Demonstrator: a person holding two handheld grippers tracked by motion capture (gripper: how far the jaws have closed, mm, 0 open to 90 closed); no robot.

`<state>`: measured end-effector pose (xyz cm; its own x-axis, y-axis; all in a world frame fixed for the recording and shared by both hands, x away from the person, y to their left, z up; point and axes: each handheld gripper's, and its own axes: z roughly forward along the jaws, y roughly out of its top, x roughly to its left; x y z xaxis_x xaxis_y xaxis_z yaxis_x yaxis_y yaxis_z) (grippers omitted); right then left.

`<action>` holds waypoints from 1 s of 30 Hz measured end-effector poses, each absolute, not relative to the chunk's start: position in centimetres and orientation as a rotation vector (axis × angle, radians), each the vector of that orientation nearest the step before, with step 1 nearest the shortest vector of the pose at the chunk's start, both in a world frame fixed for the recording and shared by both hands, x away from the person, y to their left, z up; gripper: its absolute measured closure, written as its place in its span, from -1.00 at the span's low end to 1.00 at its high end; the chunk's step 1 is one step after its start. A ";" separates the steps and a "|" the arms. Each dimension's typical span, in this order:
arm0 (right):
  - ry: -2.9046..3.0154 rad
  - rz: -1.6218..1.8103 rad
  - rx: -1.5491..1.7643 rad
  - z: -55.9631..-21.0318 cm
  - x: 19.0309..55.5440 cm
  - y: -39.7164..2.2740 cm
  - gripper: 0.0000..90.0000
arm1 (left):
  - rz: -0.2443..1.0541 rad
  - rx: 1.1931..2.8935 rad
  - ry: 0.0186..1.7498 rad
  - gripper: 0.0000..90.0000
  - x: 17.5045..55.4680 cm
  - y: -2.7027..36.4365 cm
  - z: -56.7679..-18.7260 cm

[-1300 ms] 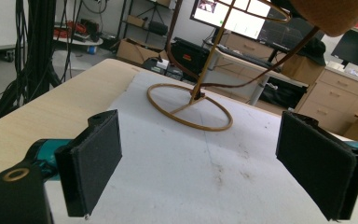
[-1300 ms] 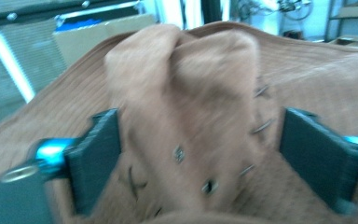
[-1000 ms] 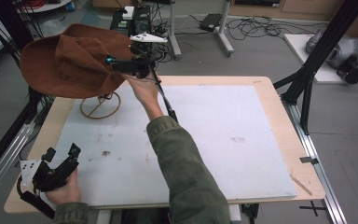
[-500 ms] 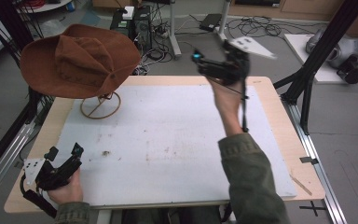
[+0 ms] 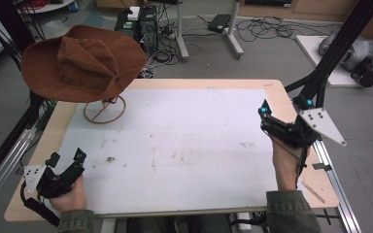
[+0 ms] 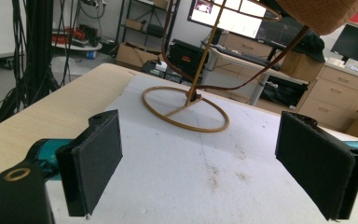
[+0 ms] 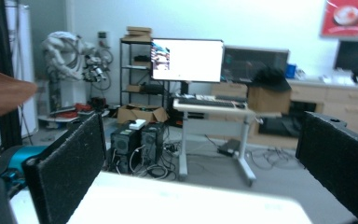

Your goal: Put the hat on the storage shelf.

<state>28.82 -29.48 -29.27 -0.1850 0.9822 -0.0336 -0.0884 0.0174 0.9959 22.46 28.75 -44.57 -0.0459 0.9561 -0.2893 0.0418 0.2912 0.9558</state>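
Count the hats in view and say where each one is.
1: a brown hat sitting on a wire stand at the table's far left corner.

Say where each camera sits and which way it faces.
High view: above the person's side, looking down on the table; both forearms, left gripper and right gripper show.
Left gripper view: rides that gripper low over the table, facing the stand; open jaws show.
Right gripper view: faces across the table's far edge to a monitor; open jaws show.
Shared: the hat shows in all three.
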 end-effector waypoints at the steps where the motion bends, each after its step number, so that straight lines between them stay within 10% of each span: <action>1: 1.283 1.354 1.079 -31.3 28.2 -29.8 -0.98 | 1.011 1.008 1.393 -0.67 22.4 28.7 -44.5; 14: 1.328 1.287 1.194 -42.2 27.4 -29.9 -0.98 | 1.051 1.054 1.373 -0.67 22.5 28.2 -44.4; 30: 1.325 1.311 1.225 -43.0 27.4 -30.9 -0.98 | 1.041 1.053 1.380 -0.67 22.6 28.2 -44.5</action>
<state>27.38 -30.92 -42.96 -0.1266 0.9906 0.0512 0.0614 -0.0437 0.9972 22.57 28.22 -44.53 -0.0491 0.9723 -0.2285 0.0475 0.2308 0.9718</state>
